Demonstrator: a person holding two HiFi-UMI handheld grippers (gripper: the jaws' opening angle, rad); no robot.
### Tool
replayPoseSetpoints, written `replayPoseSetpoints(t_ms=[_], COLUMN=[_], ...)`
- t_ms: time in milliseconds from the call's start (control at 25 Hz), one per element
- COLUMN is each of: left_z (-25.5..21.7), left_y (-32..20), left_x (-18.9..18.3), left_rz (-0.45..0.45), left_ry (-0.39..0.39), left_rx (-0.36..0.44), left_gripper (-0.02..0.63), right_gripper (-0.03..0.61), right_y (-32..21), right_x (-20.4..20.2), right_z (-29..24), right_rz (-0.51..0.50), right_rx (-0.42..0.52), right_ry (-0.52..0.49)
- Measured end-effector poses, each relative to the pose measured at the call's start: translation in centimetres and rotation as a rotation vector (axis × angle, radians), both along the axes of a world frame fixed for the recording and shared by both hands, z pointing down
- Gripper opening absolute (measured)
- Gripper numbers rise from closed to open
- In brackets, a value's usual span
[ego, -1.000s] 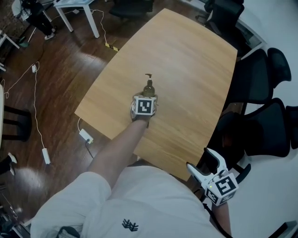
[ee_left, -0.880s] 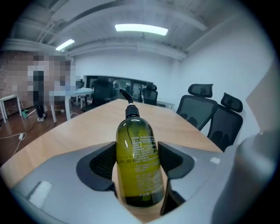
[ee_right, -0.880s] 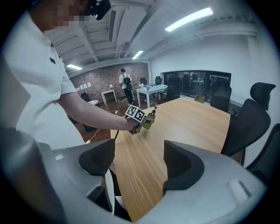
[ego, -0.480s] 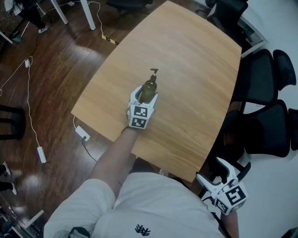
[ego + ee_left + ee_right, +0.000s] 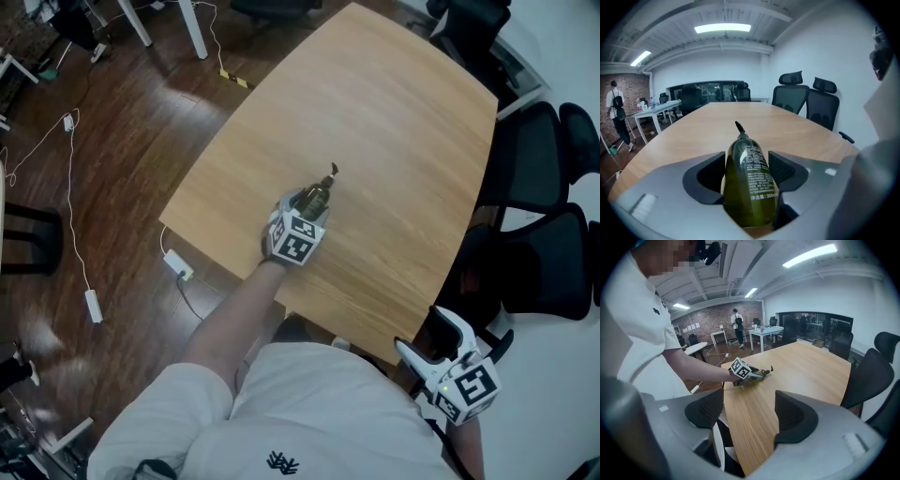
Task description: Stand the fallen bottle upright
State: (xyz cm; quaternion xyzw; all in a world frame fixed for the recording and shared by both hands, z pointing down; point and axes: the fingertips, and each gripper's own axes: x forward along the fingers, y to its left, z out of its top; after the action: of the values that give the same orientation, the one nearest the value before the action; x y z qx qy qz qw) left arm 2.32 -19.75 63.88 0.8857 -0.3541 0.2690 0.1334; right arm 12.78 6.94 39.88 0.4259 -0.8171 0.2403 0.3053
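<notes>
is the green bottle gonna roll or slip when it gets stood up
Probably slippery: the bottle has a smooth, glossy body. Left on its side on the table it would likely roll, since it looks round. Upright it may tip fairly easily, being tall and narrow with a pump on top.

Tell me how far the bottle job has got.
Done: the left gripper has its jaws shut on the bottle. In hand: the bottle lies nearly flat, low at the table, with its pump pointing away from the person, so it is not upright. Left: tip it up, set its base on the table and let go. The right gripper hangs off the table's edge, jaws apart and empty.
</notes>
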Motion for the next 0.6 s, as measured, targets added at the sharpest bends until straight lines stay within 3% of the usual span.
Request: replayPoseSetpoints(t_ms=[240,440,600], left_z=[0.5,2.1,2.8], left_y=[-0.6,-1.5,-1.2], left_x=[0.7,1.8,1.5], left_rz=[0.135,0.346,0.436], left_ry=[-0.122,-0.406,-0.601], left_rx=[-0.244,-0.442,-0.599], left_gripper=[0.304,0.314,0.308], right_gripper=[0.348,0.349,0.349], right_y=[-0.1,0.4,0.6], right_x=[-0.3,0.2,1.0], right_z=[0.2,0.4,0.2], right_rz=[0.037,0.084,0.125], right_rx=[0.024,0.034,0.050], right_ry=[-0.031,-0.046,-0.052])
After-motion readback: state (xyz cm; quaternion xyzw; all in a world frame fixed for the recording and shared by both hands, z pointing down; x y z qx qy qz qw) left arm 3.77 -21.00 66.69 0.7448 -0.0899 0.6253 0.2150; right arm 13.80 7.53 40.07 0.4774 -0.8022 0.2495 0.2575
